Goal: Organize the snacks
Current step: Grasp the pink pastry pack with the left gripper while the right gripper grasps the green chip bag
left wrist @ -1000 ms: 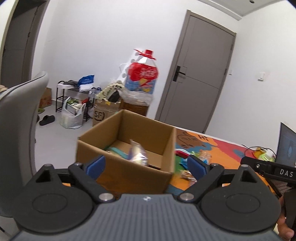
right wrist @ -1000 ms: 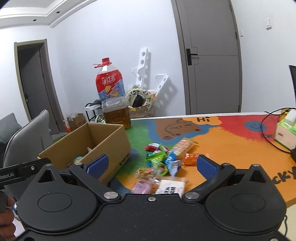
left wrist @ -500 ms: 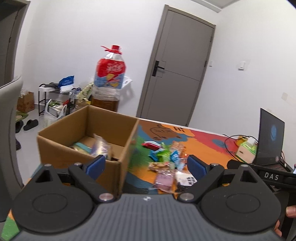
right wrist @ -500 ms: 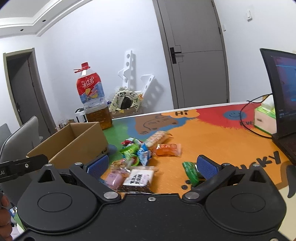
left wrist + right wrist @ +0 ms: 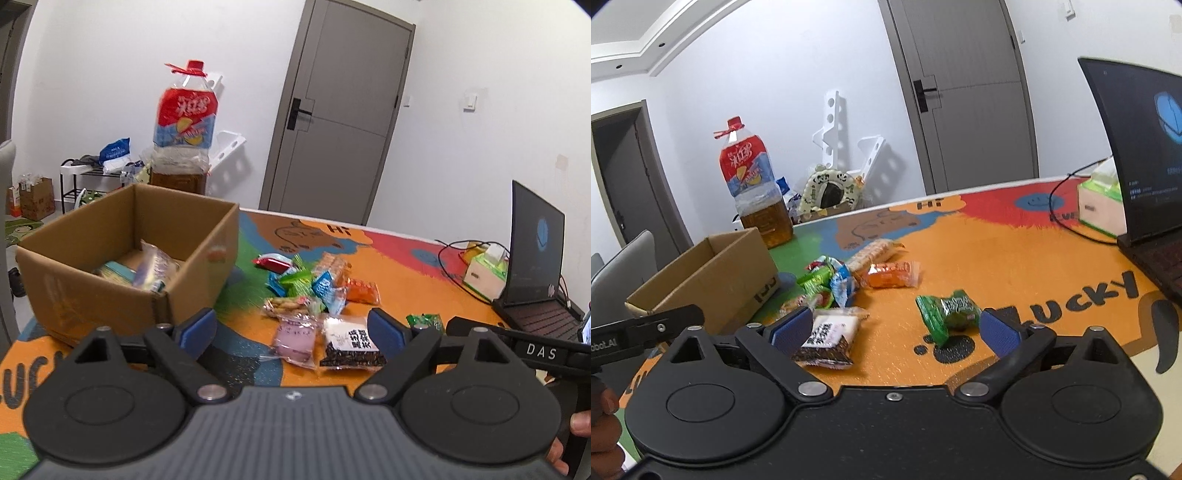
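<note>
An open cardboard box (image 5: 122,236) stands on the left of the table with a few snack packs inside (image 5: 153,267); it also shows in the right wrist view (image 5: 713,273). Loose snacks lie in a pile right of it: a pink pack (image 5: 295,338), a black-and-white pack (image 5: 351,343) (image 5: 829,338), an orange pack (image 5: 892,275), a green pack (image 5: 951,308). My left gripper (image 5: 291,326) is open and empty, near the pink and black-and-white packs. My right gripper (image 5: 892,328) is open and empty, between the black-and-white and green packs.
A large iced-tea bottle (image 5: 184,125) stands behind the box. A laptop (image 5: 1141,147) with cables and a tissue box (image 5: 1099,206) sit at the right. The colourful mat (image 5: 1015,266) covers the table. A grey chair (image 5: 617,273) stands at the left.
Both grippers have swung right, from facing the box toward the snack pile. The right gripper now has the green pack between its fingers' line. Both stay open.
</note>
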Action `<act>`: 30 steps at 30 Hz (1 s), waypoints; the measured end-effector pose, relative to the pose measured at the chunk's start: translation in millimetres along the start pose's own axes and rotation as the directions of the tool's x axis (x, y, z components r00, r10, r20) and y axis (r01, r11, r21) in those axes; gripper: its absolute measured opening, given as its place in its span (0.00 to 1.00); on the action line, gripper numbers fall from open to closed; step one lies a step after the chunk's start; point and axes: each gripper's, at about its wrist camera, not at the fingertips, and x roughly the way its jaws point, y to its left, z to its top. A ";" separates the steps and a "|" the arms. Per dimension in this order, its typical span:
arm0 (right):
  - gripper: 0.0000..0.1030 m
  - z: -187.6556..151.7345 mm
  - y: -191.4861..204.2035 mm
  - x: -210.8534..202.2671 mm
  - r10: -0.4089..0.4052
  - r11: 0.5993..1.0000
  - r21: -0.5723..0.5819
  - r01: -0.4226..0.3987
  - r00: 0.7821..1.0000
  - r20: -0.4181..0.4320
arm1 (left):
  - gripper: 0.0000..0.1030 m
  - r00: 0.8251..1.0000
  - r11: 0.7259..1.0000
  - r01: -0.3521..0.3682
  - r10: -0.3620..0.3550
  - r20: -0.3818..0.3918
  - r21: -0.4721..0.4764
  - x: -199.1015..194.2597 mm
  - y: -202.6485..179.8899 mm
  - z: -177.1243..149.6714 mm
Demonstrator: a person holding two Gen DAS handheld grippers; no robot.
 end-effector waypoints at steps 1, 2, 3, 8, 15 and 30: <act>0.92 -1.2 -1.4 1.9 0.002 1.000 0.003 -0.002 1.000 -0.005 | 0.85 1.000 1.000 -0.001 0.001 -0.003 0.001 3.0 -1.0 -1.2; 0.91 -2.0 -2.3 3.2 0.003 1.000 0.005 -0.003 1.000 -0.007 | 0.84 1.000 1.000 -0.003 0.003 -0.008 0.001 6.7 -1.7 -2.3; 0.90 -3.3 -3.8 4.8 0.004 1.000 0.007 -0.004 1.000 -0.010 | 0.83 1.000 1.000 -0.004 0.004 -0.013 0.001 9.8 -2.4 -3.2; 0.84 -8.0 -10.6 12.7 0.009 1.000 0.022 -0.009 1.000 -0.028 | 0.77 0.999 1.000 -0.017 0.017 -0.035 -0.001 23.8 -3.2 -7.7; 0.78 -11.7 -18.4 26.1 0.011 0.999 0.033 -0.009 0.998 -0.056 | 0.71 0.997 1.000 -0.023 0.023 -0.068 -0.001 46.7 -5.6 -14.7; 0.75 0.0 -28.8 49.1 -0.038 0.998 0.038 0.040 0.997 -0.063 | 0.64 0.992 0.999 -0.046 0.047 -0.114 0.006 89.7 -8.2 -16.3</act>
